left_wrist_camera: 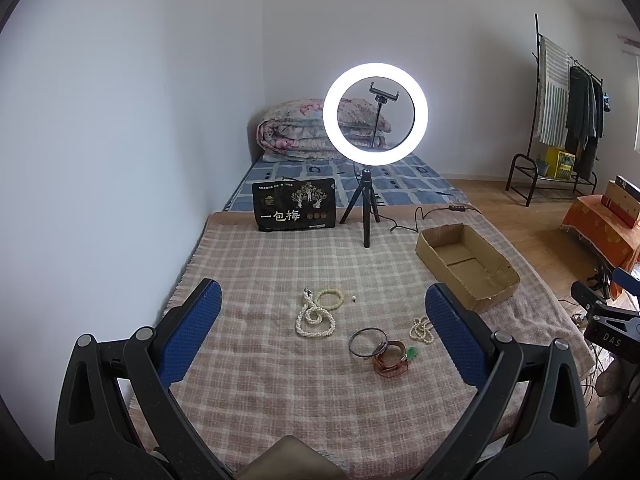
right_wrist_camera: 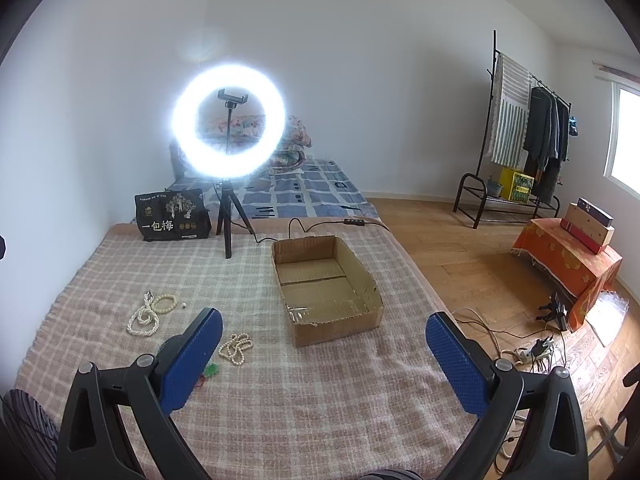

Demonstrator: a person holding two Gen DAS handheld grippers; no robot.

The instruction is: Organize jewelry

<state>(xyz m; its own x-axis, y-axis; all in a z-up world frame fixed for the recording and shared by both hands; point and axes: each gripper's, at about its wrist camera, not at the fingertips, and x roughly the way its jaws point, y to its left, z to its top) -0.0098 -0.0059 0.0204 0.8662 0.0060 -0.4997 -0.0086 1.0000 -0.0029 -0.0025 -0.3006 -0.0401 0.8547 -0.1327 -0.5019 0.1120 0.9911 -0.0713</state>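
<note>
Jewelry lies loose on a checked blanket (left_wrist_camera: 260,380): a long white bead necklace (left_wrist_camera: 314,318), a pale bead bracelet (left_wrist_camera: 330,298), a tiny bead (left_wrist_camera: 354,299), a dark bangle (left_wrist_camera: 367,342), brown leather bracelets (left_wrist_camera: 391,360) with a green charm (left_wrist_camera: 412,354), and a short pearl strand (left_wrist_camera: 421,330). My left gripper (left_wrist_camera: 322,336) hovers open above them, holding nothing. An empty cardboard box (right_wrist_camera: 326,288) sits ahead of my open right gripper (right_wrist_camera: 324,356); the pearl strand (right_wrist_camera: 236,348) lies by its left finger, the long necklace (right_wrist_camera: 142,320) farther left.
A lit ring light on a tripod (left_wrist_camera: 375,114) stands at the blanket's far edge, its cable (left_wrist_camera: 420,216) trailing right. A black snack bag (left_wrist_camera: 295,210) leans beside it. Folded quilt (left_wrist_camera: 296,128) behind. Wood floor, clothes rack (right_wrist_camera: 516,136), orange-covered stand (right_wrist_camera: 568,256) and a power strip (right_wrist_camera: 536,350) lie right.
</note>
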